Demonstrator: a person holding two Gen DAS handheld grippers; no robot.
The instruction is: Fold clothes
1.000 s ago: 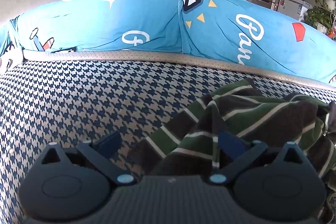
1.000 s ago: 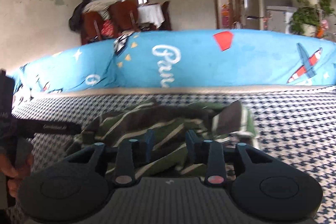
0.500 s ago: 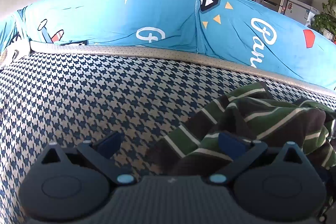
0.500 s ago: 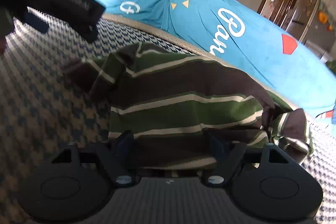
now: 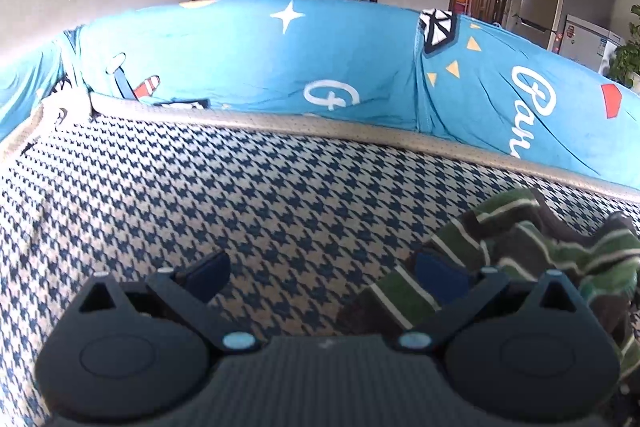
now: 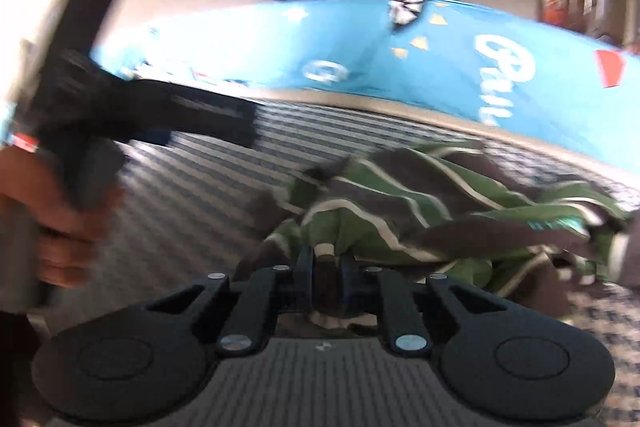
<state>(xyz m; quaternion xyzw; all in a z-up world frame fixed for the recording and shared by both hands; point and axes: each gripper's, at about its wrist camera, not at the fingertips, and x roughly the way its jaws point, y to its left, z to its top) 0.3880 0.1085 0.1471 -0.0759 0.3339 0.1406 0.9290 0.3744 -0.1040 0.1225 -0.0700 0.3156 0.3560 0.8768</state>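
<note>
Here, a crumpled striped shirt [image 6: 404, 203] — soft knit in green, brown and thin cream bands — bunched on a houndstooth-woven sofa seat [image 5: 224, 195], blue on cream, edged by a pale piped seam. Behind, a smooth bright-blue cushion cover [image 5: 280, 59] printed with stars, letters and a small plane, curving along the back. Plenty of bare seat to the left of the garment; the shirt heaped toward the right side. Left hand-held gripper [image 5: 324, 271] spread wide and empty, low over the seat, its right finger just beside a striped fold. Right hand-held gripper [image 6: 326, 271] nearly closed, clenched on a fold of the shirt — motion-blurred. At the left edge of the right wrist view, a hand [image 6: 60, 223] wrapped around the other tool's grip.
</note>
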